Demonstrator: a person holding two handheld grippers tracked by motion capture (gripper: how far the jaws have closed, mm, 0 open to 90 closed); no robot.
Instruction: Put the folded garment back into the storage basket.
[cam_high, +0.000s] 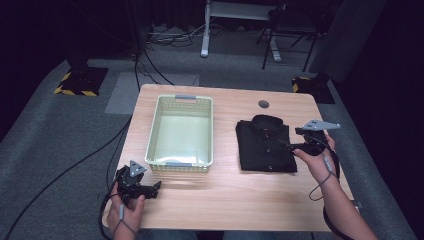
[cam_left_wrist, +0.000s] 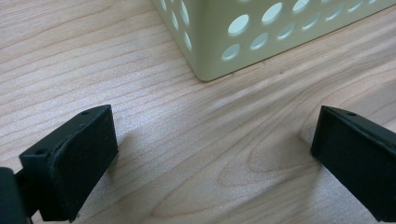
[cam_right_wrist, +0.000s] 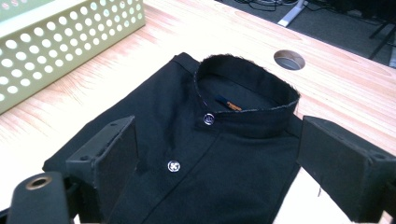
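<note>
My right gripper (cam_high: 299, 141) hangs wide open, empty, over the folded black shirt (cam_high: 265, 145), which lies right of the basket (cam_high: 181, 131). Left gripper (cam_high: 145, 189) open, idle. Risk — pinching a single layer would unfold the shirt.

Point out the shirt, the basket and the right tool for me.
shirt (cam_right_wrist: 219, 154): right gripper view, on the front placket below the second button.
basket (cam_high: 180, 167): high view, on its near wall.
right tool (cam_high: 290, 146): high view, midway between its jaw tips, at the shirt's right edge.
</note>
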